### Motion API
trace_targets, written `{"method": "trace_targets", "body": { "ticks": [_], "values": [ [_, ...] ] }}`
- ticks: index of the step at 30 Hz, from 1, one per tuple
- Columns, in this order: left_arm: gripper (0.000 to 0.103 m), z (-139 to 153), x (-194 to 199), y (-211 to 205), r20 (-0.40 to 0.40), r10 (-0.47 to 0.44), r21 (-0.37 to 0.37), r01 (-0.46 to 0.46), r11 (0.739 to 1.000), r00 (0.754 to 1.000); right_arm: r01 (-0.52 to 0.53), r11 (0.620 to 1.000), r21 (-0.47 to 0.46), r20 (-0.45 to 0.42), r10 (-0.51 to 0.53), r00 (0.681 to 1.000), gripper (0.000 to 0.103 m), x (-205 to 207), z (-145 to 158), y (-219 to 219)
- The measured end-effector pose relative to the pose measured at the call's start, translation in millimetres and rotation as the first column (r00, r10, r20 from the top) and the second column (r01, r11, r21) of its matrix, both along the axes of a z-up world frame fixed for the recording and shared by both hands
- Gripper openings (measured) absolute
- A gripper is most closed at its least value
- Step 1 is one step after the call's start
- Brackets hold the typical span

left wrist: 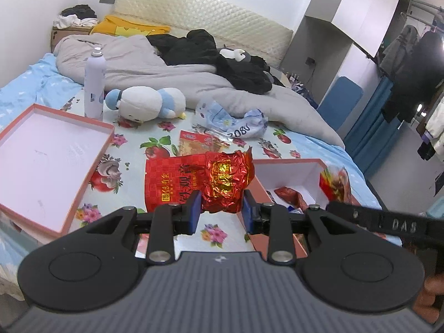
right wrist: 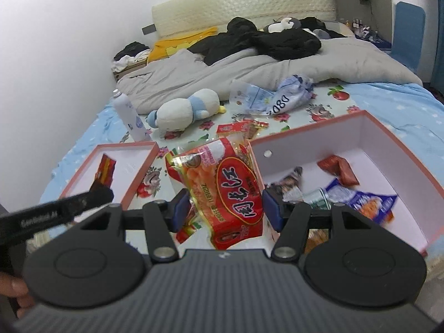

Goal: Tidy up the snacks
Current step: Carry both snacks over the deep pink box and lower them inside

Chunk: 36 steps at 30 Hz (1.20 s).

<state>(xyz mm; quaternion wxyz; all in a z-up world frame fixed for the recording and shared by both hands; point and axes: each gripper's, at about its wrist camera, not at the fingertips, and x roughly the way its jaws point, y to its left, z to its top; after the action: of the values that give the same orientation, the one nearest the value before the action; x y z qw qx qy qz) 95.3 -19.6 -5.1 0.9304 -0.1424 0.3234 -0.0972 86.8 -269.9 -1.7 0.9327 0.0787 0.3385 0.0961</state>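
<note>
My left gripper (left wrist: 220, 211) is shut on a crumpled red foil snack bag (left wrist: 226, 181), held above the bed beside the pink-rimmed box (left wrist: 288, 166). A flat red packet (left wrist: 166, 183) lies on the sheet behind it. My right gripper (right wrist: 226, 208) is shut on a red and orange snack pack (right wrist: 233, 191), held at the left wall of the same box (right wrist: 388, 149). That box holds a brown-red wrapper (right wrist: 340, 170), a blue and white bag (right wrist: 360, 198) and other small packets. The box lid (left wrist: 41, 163) lies open to the left.
On the floral sheet lie an orange-red packet (left wrist: 202, 141), a crumpled blue-white plastic bag (left wrist: 233, 119), a white and blue plush toy (left wrist: 147, 102) and an upright white spray can (left wrist: 94, 86). A grey duvet with black clothes (left wrist: 211, 63) covers the far bed.
</note>
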Motion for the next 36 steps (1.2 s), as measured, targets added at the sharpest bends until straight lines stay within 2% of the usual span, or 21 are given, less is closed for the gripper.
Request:
{"method": "trace_targets", "body": {
  "ticks": [8, 20, 28, 36],
  "values": [
    [0.035, 11, -9, -46, 0.009, -0.070, 0.009, 0.070, 0.998, 0.998, 0.083, 0.996, 0.031, -0.014, -0.082, 0.996, 0.060, -29, -12, -42],
    [0.035, 5, 4, -138, -0.015, -0.230, -0.007, 0.230, 0.973, 0.973, 0.195, 0.981, 0.019, -0.027, -0.194, 0.981, 0.060, -56, -20, -98],
    [0.035, -16, 36, -182, -0.077, -0.284, -0.007, 0.285, 0.959, 0.956, 0.230, 0.973, 0.022, -0.062, -0.229, 0.972, 0.060, -42, -30, -128],
    [0.035, -55, 93, -209, -0.178, -0.295, -0.008, 0.298, 0.955, 0.939, 0.235, 0.972, 0.008, -0.129, -0.232, 0.964, 0.062, 6, -56, -154]
  ]
}}
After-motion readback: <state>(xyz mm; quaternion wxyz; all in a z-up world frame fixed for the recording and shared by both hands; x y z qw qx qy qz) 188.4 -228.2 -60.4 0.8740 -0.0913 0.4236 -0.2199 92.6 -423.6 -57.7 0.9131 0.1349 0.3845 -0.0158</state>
